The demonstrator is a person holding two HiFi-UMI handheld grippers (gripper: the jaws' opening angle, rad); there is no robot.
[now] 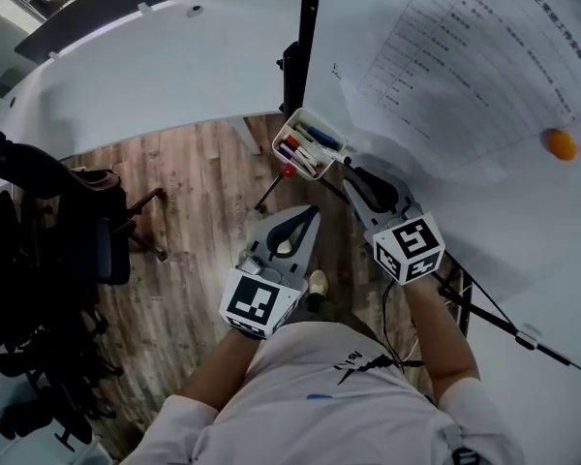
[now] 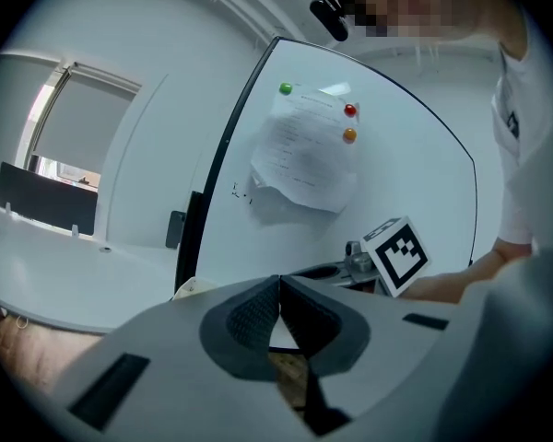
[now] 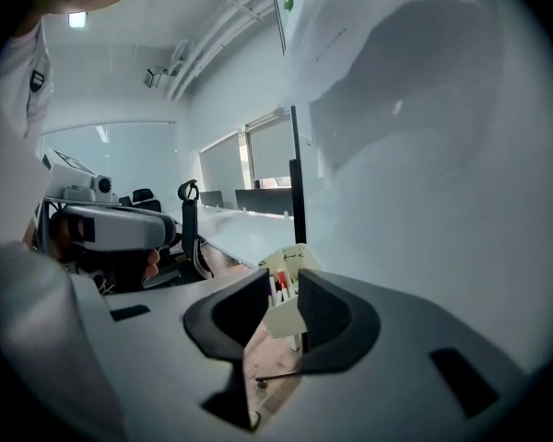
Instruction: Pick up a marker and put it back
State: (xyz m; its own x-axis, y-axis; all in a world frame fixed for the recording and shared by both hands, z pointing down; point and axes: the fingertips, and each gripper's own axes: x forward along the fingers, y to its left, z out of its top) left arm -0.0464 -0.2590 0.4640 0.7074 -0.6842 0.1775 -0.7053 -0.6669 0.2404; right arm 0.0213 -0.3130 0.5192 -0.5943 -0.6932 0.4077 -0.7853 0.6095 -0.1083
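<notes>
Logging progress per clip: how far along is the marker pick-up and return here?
Done: nothing that shows; the markers sit in the holder on the whiteboard. In hand: the right gripper is open and empty, aimed at the holder but apart from it; the left gripper is shut on nothing. Left: grasp a marker, lift it, put it back.
</notes>
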